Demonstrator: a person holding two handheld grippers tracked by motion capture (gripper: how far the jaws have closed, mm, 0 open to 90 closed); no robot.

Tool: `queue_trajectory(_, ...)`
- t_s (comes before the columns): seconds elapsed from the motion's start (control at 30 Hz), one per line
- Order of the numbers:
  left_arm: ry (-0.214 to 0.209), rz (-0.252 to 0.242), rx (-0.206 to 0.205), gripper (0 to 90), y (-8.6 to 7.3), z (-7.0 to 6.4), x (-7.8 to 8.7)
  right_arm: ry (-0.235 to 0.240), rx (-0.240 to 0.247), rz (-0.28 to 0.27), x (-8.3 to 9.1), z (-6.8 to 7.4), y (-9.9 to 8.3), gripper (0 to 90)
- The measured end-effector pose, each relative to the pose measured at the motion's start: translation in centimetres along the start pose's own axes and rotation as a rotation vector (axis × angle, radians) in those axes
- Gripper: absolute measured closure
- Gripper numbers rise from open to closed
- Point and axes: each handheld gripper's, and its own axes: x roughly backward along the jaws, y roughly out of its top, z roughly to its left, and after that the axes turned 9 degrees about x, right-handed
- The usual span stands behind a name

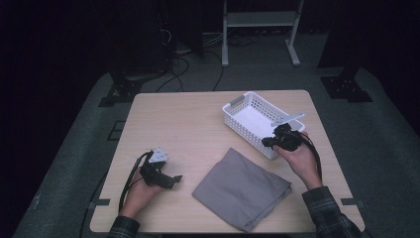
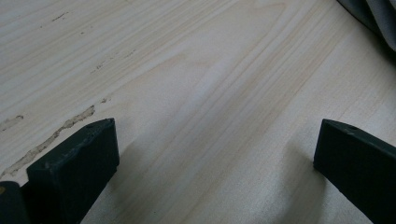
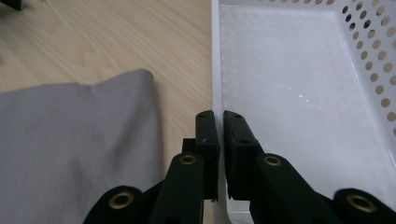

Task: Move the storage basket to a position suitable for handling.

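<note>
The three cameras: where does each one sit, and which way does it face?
High view: above the person's side, looking forward and down on the light wooden table; both forearms, left gripper, right gripper.
Left gripper view: looks along wide-open jaws at bare tabletop.
Right gripper view: jaws clamp the white perforated plastic basket wall.
Shared: the folded grey cloth appears in all three views.

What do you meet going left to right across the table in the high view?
Left claw, held open just above the table → folded grey cloth → right claw, shut on the near wall of the white basket.
</note>
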Motion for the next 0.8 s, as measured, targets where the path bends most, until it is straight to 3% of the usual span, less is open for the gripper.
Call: queue_trajectory(0.8,0.001,-0.003,-0.001,0.0,0.0,0.0,0.0,-0.044,-0.034,0.037,4.5,0.6,-5.3,84.1)
